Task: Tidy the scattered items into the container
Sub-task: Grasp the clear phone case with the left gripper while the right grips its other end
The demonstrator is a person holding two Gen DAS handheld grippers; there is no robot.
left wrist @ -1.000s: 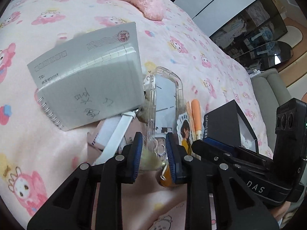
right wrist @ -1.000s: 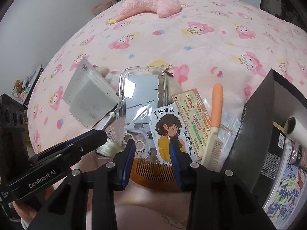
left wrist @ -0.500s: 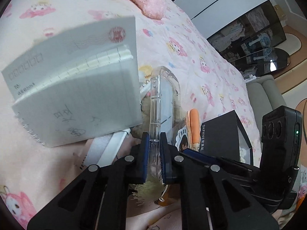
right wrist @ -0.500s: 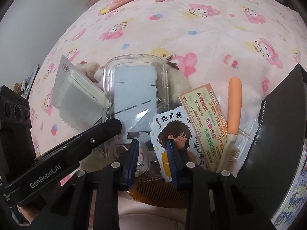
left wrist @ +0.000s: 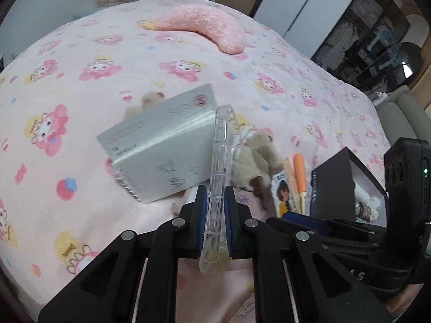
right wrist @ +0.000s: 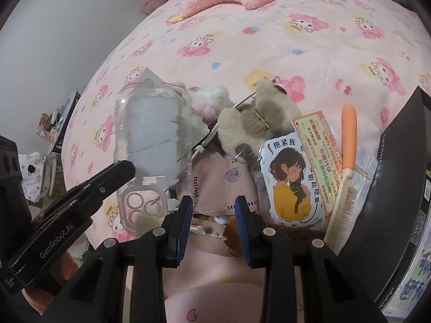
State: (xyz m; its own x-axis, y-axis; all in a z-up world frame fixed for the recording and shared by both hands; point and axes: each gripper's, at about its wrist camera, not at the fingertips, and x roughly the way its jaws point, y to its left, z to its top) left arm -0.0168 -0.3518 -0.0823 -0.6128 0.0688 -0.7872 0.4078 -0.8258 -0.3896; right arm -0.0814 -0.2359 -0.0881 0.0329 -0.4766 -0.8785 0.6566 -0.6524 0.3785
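My left gripper [left wrist: 215, 212] is shut on a clear phone case [left wrist: 219, 161], held edge-on and lifted above the bed; the case also shows in the right wrist view [right wrist: 150, 145]. My right gripper [right wrist: 214, 210] is open and empty over the pile: a beige plush toy [right wrist: 256, 123], a girl sticker card [right wrist: 291, 183], an orange-handled comb [right wrist: 347, 145], a brown comb [right wrist: 293, 232]. A grey spiral notebook [left wrist: 161, 145] lies left of the case. The black box [right wrist: 398, 188] stands at the right, its wall also in the left wrist view [left wrist: 334, 188].
A pink crescent plush pillow [left wrist: 204, 29] lies far back on the pink cartoon-print bedspread [left wrist: 80, 80]. A pink pouch [right wrist: 223, 177] and white cable [right wrist: 204, 142] lie under the pile. A wardrobe and shelves stand beyond the bed's right side.
My left gripper closed on the phone case and lifted it off the pile, uncovering the beige plush. My right gripper opened wider and stayed low over the pile.
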